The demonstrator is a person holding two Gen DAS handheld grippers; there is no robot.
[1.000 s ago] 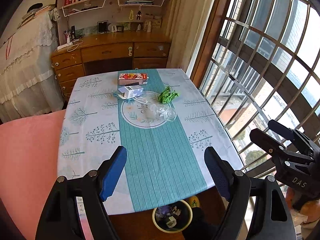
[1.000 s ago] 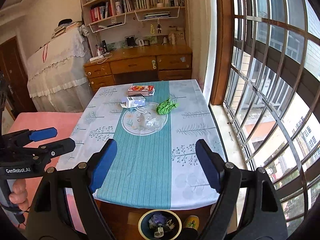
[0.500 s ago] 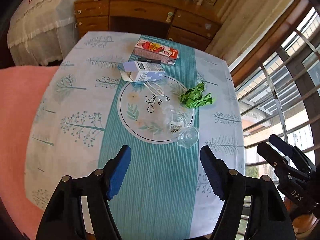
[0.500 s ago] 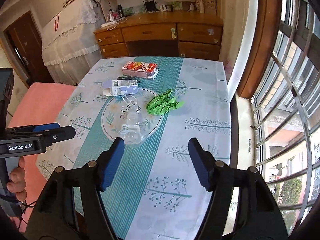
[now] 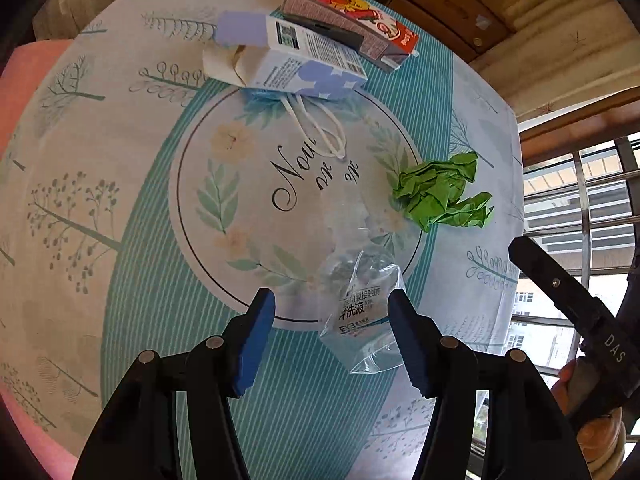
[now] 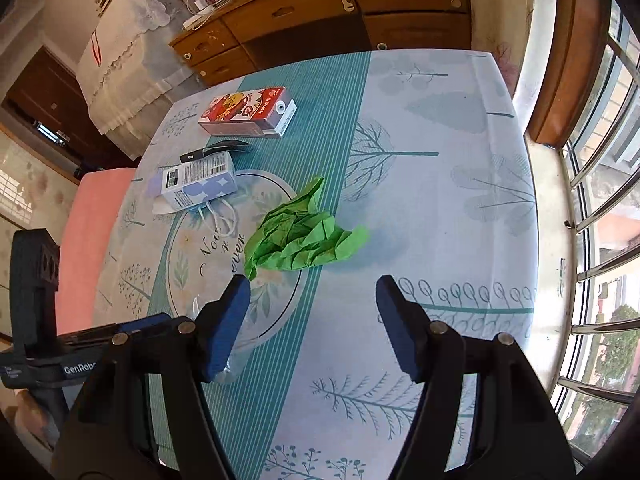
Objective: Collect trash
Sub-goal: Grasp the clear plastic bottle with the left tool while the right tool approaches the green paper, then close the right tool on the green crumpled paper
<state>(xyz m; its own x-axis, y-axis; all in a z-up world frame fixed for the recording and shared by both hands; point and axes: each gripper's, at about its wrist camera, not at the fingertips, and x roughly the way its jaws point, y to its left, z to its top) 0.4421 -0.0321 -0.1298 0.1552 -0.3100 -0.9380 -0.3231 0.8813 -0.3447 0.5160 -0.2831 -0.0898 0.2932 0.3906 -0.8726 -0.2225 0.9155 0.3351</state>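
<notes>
Trash lies on the patterned tablecloth. A clear plastic bag with printed text lies between the fingers of my open left gripper, nearer the right finger. A crumpled green paper lies to its right; in the right wrist view the paper lies just beyond my open right gripper. A white and purple carton with a white cord and a red carton lie farther back.
A wooden desk with drawers stands behind the table. A barred window runs along the right. A pink surface borders the table's left side. A black object lies between the two cartons.
Both grippers have moved forward and down toward the table. The left one now has the clear bag between its fingers; the right one is close to the green paper.
</notes>
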